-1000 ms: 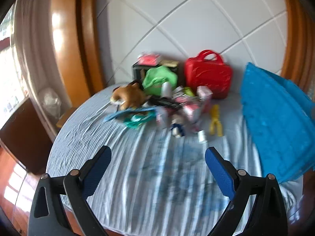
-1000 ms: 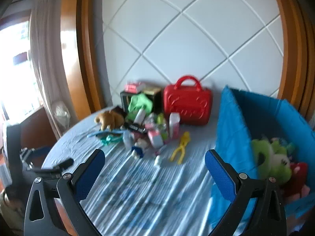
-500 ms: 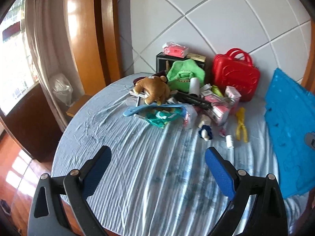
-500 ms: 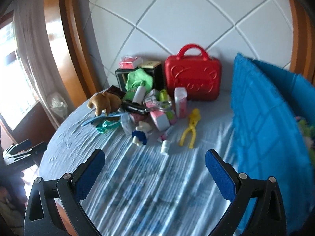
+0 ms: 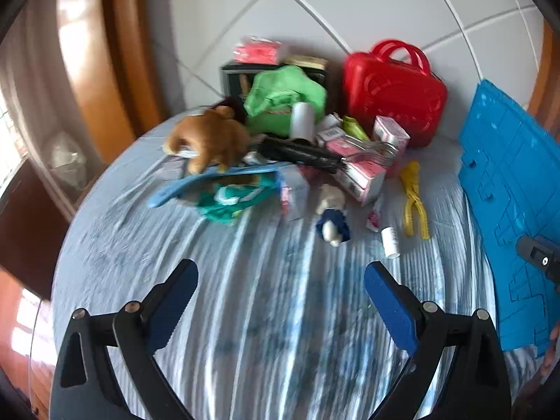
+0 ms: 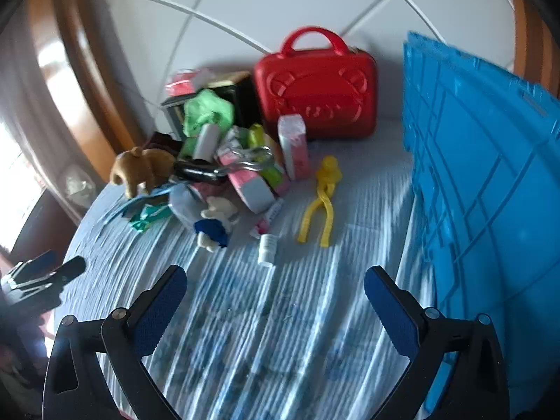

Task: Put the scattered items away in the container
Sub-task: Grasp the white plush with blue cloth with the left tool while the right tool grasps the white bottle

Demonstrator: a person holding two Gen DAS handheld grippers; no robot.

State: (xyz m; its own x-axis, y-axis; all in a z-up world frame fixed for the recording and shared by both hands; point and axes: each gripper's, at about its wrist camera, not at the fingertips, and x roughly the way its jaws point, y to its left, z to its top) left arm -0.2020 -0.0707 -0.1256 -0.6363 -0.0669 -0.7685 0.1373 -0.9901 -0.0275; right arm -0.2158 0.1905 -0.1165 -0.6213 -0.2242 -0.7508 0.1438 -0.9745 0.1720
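Right gripper (image 6: 274,292) hangs wide open, empty, above the striped cloth (image 6: 245,332). Dead ahead lies the small white bottle (image 6: 266,248), long axis pointing away. Left gripper (image 5: 281,288), also agape, sits farther off. Blue crate (image 6: 490,175) stands right.

Red case (image 6: 316,96), blue crate (image 6: 490,182), striped blue-white cloth (image 5: 280,315).
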